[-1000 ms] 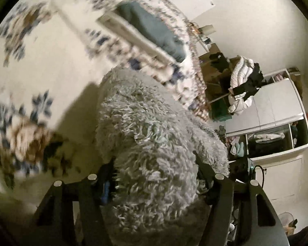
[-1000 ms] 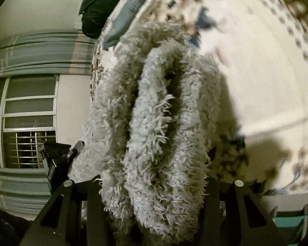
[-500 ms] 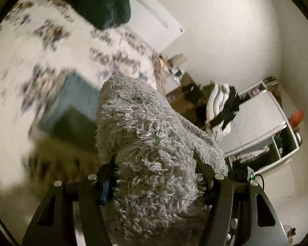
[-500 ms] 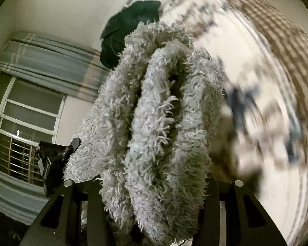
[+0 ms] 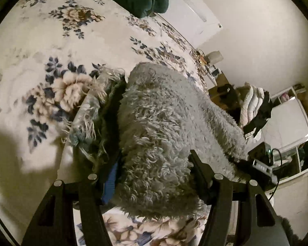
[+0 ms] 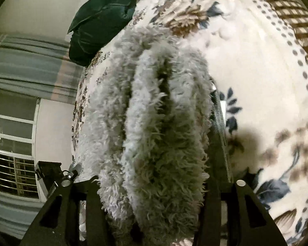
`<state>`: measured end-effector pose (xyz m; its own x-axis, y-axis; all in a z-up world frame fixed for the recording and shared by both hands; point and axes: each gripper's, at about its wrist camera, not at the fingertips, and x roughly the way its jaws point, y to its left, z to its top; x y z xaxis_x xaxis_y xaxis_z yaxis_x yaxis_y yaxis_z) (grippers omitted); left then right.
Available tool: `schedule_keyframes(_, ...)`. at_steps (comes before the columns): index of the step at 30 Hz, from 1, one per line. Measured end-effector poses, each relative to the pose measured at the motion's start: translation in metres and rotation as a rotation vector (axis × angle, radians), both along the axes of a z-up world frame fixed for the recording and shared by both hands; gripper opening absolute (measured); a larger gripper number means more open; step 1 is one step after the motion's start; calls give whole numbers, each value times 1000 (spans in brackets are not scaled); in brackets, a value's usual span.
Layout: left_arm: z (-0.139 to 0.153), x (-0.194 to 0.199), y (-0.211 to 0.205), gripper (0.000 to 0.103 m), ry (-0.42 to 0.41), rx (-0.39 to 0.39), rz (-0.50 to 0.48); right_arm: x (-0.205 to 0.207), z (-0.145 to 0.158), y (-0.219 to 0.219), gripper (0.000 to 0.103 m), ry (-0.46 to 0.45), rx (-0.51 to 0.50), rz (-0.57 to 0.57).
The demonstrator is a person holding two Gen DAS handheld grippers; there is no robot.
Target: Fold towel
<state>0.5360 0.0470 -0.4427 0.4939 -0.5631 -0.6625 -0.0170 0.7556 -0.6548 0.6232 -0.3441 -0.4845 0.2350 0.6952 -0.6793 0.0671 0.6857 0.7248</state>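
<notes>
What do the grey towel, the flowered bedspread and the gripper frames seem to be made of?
Towel: shaggy, long-pile fabric, probably microfibre; loose curly tufts.
Bedspread: soft printed plush or fleece, judging by its matte, faintly dimpled surface.
Gripper frames: black, matte, rigid, likely plastic; silver screws.

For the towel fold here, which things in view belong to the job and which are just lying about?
Job:
grey shaggy towel, bunched in folds
left claw, shut on it
right claw, shut on it
floral bedspread below

Lying about:
dark green cushion
clothes pile
white cupboard
striped curtain
</notes>
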Motion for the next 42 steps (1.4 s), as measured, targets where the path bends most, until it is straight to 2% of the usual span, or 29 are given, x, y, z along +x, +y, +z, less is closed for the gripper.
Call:
schedule_keyframes(4,21,-8,-14,60,-6,94,-26,2,-2,-8,70,47,-58,-30)
schedule_keyframes(5,30,-10,-18,60,-11,128,-31,-4,6,-9,77,32,-104,-53)
schedule_keyframes(7,46,-10,-26,61,-33,201,-46,-15,26,-9,83,2,-182,-78)
schedule_keyframes(9,60,-11,-31,61,-50,279,-50,-32,49,-4,91,-40,-316,-106)
schedule_keyframes(12,82,-17,-44,73,-78,385,-68,-60,74,10,100,-61,-500,-142)
schedule_keyframes(13,87,-18,-47,85,-86,405,-73,-72,81,14,102,-57,-543,-157)
schedule_keyframes(14,95,-22,-53,90,-89,441,-84,-85,89,20,102,-57,-609,-183)
schedule_keyframes(15,98,-23,-57,101,-84,474,-91,-96,97,23,102,-63,-641,-201)
schedule_keyframes(18,112,-32,-70,102,-84,590,-106,-134,130,36,103,-98,-744,-250)
schedule_keyframes(20,128,-44,-76,102,-88,620,-120,-154,152,44,103,-120,-790,-276)
schedule_keyframes(23,151,-62,-80,102,-96,626,-118,-181,186,53,103,-170,-827,-285)
schedule_keyframes(25,176,-83,-84,102,-112,649,-106,-197,209,58,103,-203,-836,-282)
schedule_keyframes(29,221,-125,-89,102,-145,667,-75,-245,272,71,103,-304,-867,-263)
schedule_keyframes(38,323,-237,-93,102,-228,690,-7,-364,398,76,103,-456,-838,-276)
schedule_keyframes(42,362,-286,-94,102,-262,714,17,-418,443,80,103,-506,-814,-263)
